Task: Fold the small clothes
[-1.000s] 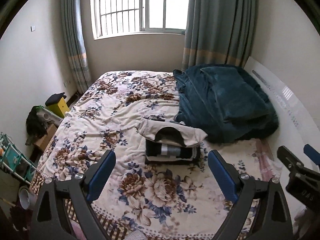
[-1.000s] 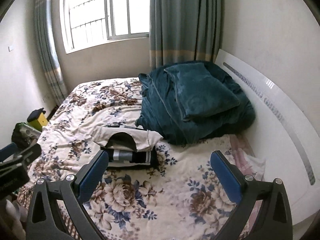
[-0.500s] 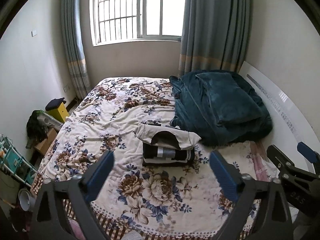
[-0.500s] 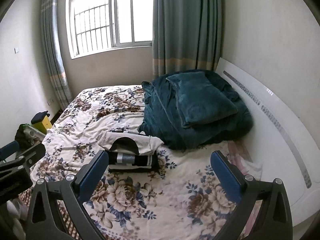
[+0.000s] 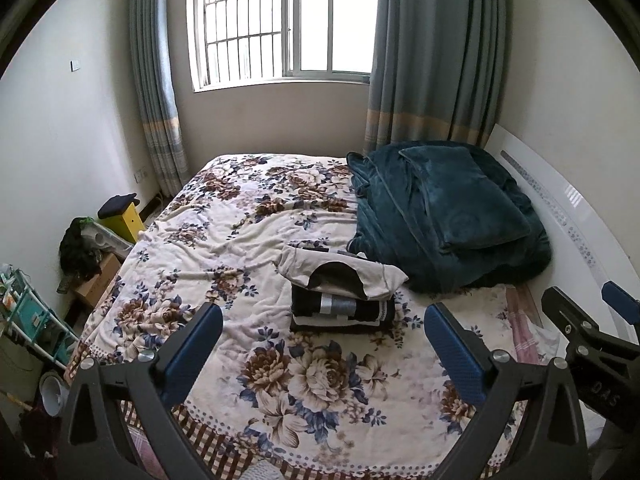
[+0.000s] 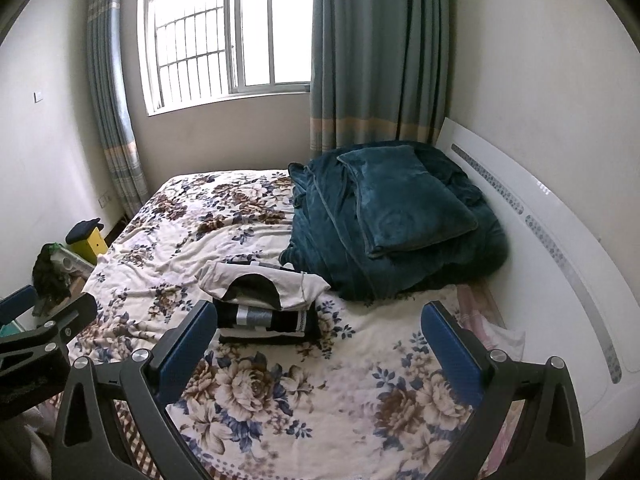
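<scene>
A: Where are the clothes?

B: A folded stack of clothes (image 5: pixel 342 298) sits near the middle of the bed (image 5: pixel 224 240), a cream garment (image 5: pixel 340 270) on top of darker striped pieces (the lower layers are hard to tell apart). In the right wrist view the stack (image 6: pixel 266 300) lies at about 11 o'clock from the gripper.

A: What is around it?

B: At 2 o'clock from the stack, close beside it, a heap of teal blanket (image 5: pixel 444 216) with a matching pillow (image 5: pixel 460 196) on top, against the white headboard (image 6: pixel 560 256). A window (image 5: pixel 280 20) and curtains (image 5: pixel 432 52) stand at 12 o'clock.

A: And the grippers?

B: The left gripper (image 5: pixel 320 346) is released, fingers spread wide, above the near edge of the bed, apart from the stack. The right gripper (image 6: pixel 320 342) is likewise spread and grasps nothing.
</scene>
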